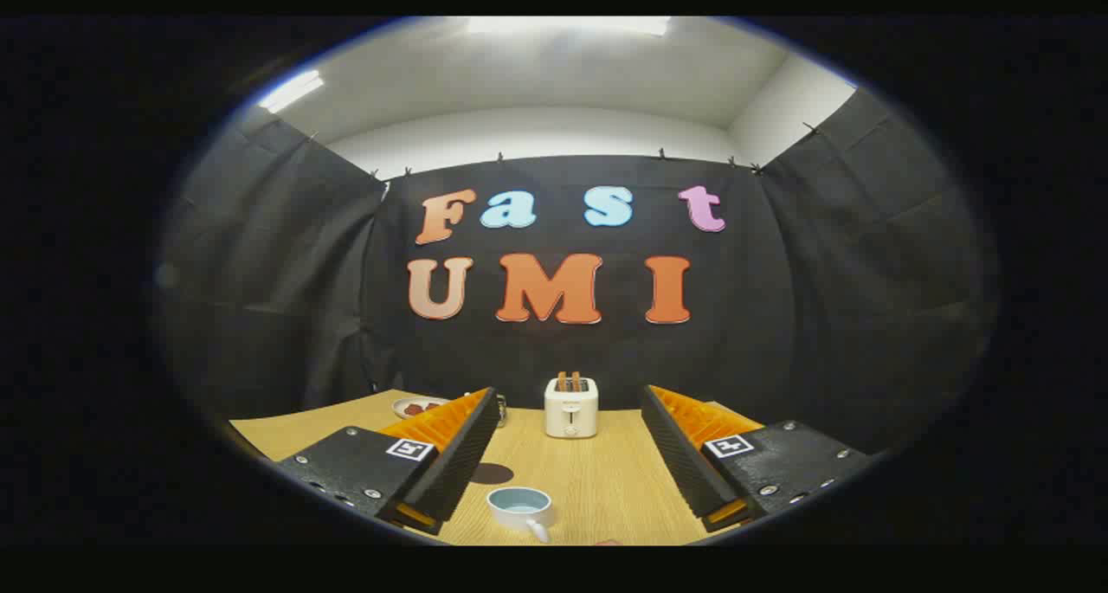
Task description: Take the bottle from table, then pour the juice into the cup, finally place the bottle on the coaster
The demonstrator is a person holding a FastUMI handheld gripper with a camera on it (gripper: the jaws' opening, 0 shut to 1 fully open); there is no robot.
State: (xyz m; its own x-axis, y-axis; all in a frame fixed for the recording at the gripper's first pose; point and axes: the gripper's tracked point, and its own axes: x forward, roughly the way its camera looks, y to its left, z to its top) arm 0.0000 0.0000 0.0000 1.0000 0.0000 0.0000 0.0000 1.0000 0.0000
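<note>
**Gripper view: your fingers spread wide above the table, nothing held**

Your gripper (571,454) hangs over the wooden table (606,480) with its two fingers set far apart, and nothing sits between the pads. Between them, slightly toward your left finger at about 6 o'clock, stands the cup (521,505), pale blue inside, its handle pointing toward you. Just beyond the cup, at about 11 o'clock from it and close beside your left finger, lies the coaster (492,473), a dark round disc flat on the wood. Straight ahead at 12 o'clock, near the table's far edge, stands a cream toaster (571,408) with two slices sticking up. At 10 o'clock, past your left fingertip, rests a small plate (419,407) with something red on it. Beside that fingertip a small dark object peeks out, too hidden for you to tell whether it is the bottle.
</note>
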